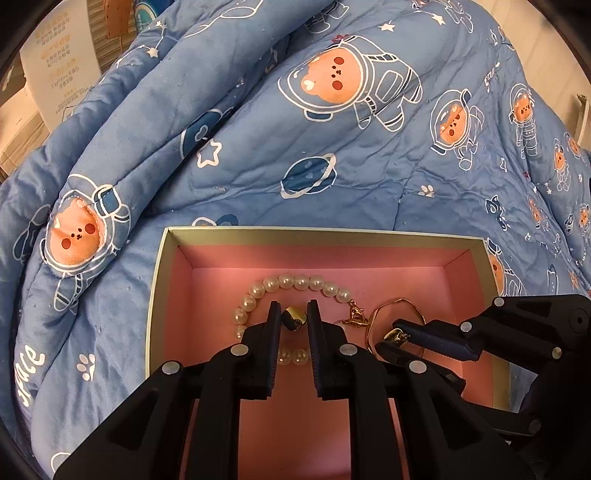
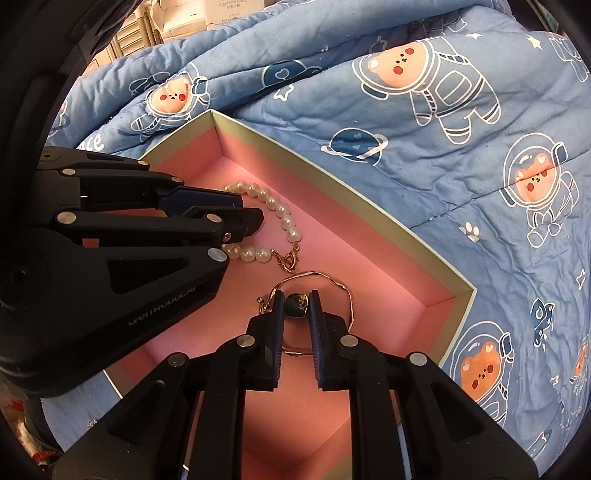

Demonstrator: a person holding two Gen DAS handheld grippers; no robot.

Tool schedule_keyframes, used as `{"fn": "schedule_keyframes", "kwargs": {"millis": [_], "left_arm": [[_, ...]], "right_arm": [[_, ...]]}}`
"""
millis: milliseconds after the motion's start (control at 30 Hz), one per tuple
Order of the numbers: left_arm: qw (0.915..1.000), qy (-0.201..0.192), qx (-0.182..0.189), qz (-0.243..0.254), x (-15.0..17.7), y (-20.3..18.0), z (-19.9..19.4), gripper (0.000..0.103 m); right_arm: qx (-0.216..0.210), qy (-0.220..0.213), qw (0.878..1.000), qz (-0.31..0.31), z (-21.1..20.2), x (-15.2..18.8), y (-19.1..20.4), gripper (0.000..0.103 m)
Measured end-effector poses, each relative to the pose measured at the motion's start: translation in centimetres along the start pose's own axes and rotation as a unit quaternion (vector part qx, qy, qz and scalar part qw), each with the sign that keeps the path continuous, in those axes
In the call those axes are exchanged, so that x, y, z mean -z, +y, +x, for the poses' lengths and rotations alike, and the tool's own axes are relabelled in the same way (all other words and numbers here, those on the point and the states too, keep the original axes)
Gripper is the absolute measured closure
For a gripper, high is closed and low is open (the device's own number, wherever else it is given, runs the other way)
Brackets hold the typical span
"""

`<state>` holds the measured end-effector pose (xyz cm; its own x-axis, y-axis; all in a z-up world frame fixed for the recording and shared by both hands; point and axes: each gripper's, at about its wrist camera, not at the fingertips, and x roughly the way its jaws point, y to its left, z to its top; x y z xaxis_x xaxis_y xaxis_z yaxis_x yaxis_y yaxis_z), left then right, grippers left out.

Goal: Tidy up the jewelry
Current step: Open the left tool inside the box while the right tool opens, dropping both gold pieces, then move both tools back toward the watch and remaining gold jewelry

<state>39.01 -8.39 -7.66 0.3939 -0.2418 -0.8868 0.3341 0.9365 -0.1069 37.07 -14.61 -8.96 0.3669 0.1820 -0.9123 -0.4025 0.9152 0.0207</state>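
Observation:
A pink-lined box (image 1: 173, 266) (image 2: 332, 184) lies on a blue quilt. In it lie a pearl bracelet (image 1: 295, 282) (image 2: 284, 218) and a thin gold bangle (image 1: 400, 306) (image 2: 332, 282). My left gripper (image 1: 293, 314) is low inside the box, over the pearl loop, shut on a small gold earring (image 1: 293, 318). My right gripper (image 2: 297, 304) is low inside the box, over the bangle, shut on another small gold earring (image 2: 297, 305). The right gripper also shows in the left wrist view (image 1: 393, 338), and the left gripper shows in the right wrist view (image 2: 249, 214).
The blue quilt (image 1: 332, 177) (image 2: 461, 184) with bear astronaut prints surrounds the box and rises in thick folds behind and to the left. Cartons and shelving (image 2: 192, 14) stand beyond the quilt.

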Motion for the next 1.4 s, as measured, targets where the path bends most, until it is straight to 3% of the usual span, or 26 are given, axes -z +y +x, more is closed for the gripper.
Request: {"fn": "schedule_keyframes", "kwargs": {"millis": [200,267,433,533,600,667,1133,1400], "left_arm": [[0.9997,-0.024,-0.001,0.005,0.1,-0.1,-1.7,0.068],[0.9993,-0.038,-0.004,0.006,0.2,0.0,-2.6,0.055],[0.9976,-0.068,0.010,-0.009,0.5,0.8,-5.2,0.044],[0.9954,-0.094,0.002,-0.020,1.1,1.7,-7.0,0.032],[0.9933,-0.111,-0.003,-0.032,1.9,2.5,-8.1,0.025],[0.9910,-0.125,-0.003,-0.048,3.0,3.2,-9.1,0.016],[0.9863,-0.139,0.003,-0.088,15.0,5.0,-11.5,0.012],[0.9889,-0.136,-0.007,-0.060,19.4,3.0,-11.9,0.012]], "right_arm": [[0.002,-0.006,1.000,-0.003,-0.2,0.4,0.3,0.088],[0.000,-0.009,1.000,-0.002,-0.3,0.5,0.4,0.084],[0.013,-0.044,0.999,-0.007,-2.3,0.9,1.0,0.046],[0.017,-0.066,0.998,-0.010,-3.7,1.2,1.3,0.043],[0.017,-0.079,0.997,-0.005,-4.9,1.7,1.4,0.032],[0.015,-0.100,0.995,0.001,-6.2,2.4,1.3,0.028],[-0.005,-0.135,0.989,0.061,-12.0,10.6,0.8,0.028],[0.005,-0.124,0.991,0.054,-12.0,14.8,2.3,0.028]]}}
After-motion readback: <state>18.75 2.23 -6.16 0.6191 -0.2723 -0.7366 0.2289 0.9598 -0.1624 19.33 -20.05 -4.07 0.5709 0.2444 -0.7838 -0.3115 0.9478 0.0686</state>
